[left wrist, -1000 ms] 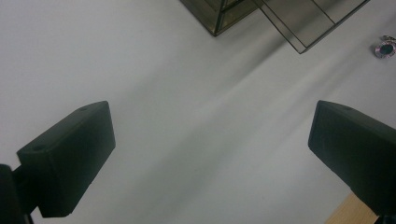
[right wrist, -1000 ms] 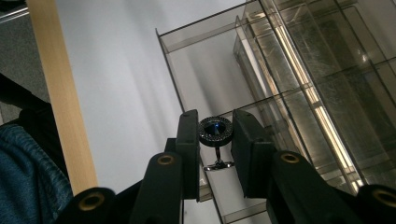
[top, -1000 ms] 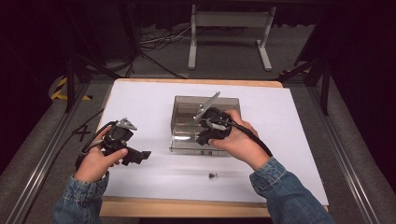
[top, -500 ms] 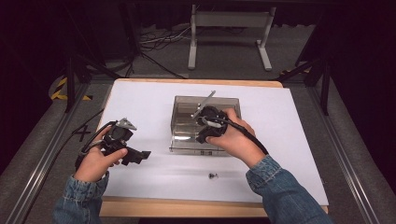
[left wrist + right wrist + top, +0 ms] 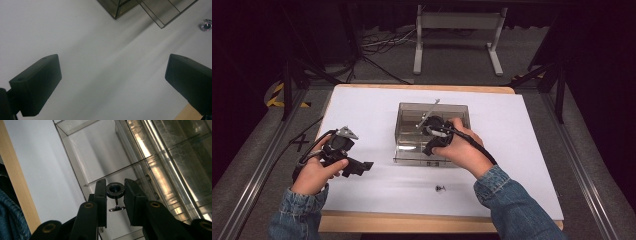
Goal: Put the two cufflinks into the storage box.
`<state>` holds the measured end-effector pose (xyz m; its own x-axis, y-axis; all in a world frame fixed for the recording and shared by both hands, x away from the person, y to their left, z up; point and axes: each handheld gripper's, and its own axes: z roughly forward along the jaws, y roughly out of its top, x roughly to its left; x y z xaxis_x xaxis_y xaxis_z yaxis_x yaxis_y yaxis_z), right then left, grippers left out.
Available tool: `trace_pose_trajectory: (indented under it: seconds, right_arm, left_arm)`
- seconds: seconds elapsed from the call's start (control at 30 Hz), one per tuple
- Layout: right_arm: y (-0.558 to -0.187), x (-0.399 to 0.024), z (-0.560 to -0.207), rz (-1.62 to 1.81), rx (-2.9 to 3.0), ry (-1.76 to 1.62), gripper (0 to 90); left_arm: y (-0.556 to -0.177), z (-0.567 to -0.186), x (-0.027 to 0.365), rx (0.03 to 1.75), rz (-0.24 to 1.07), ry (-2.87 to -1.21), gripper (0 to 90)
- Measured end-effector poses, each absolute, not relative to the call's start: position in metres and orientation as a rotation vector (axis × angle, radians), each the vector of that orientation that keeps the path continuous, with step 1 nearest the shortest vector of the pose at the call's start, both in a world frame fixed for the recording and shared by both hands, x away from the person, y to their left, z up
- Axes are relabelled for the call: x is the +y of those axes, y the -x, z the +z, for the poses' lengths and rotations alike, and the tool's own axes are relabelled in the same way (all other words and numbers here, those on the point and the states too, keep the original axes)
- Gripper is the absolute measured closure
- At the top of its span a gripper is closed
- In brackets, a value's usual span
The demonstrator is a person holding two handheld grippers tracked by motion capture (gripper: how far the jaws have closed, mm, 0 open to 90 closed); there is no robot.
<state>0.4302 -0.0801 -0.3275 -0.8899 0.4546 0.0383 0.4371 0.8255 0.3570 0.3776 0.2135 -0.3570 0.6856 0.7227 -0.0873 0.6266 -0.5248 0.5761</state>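
Observation:
A small cufflink with a round dark ringed head and a short stem sits between the pads of my right gripper, which is shut on it. That gripper hangs over the front part of a smoky clear box with compartments. A second cufflink lies on the white table in front of the box, also seen from the left gripper view as a shiny cufflink. My left gripper rests at the table's left, open with nothing between its fingers.
The white tabletop has a wooden edge along the front. A corner of the box shows ahead of the left gripper. A metal stand and cables lie on the floor behind the table.
My right gripper has shifted a little to the left over the box, still with the cufflink in it. The left hand has kept still.

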Motion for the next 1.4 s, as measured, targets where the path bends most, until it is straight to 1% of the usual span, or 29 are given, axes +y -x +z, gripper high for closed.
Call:
trace_pose_trajectory:
  seconds: [0.4,0.87,0.97,1.17,1.4]
  right_arm:
    - [-0.433,-0.080,-0.337,0.529,2.987,-0.735,73.4]
    - [-0.433,-0.080,-0.339,0.540,2.997,-0.726,72.5]
    - [-0.433,-0.083,-0.337,0.575,2.989,-0.723,70.9]
    - [-0.429,-0.087,-0.331,0.627,2.968,-0.726,70.7]
    - [-0.418,-0.094,-0.319,0.704,2.946,-0.653,70.2]
  left_arm:
    - [-0.378,-0.357,0.213,1.033,0.214,-2.314,1.5]
    - [-0.377,-0.357,0.214,1.033,0.219,-2.313,1.5]
    - [-0.377,-0.357,0.214,1.032,0.218,-2.315,1.5]
    - [-0.378,-0.357,0.214,1.034,0.218,-2.314,1.5]
    - [-0.378,-0.357,0.213,1.035,0.216,-2.315,1.5]
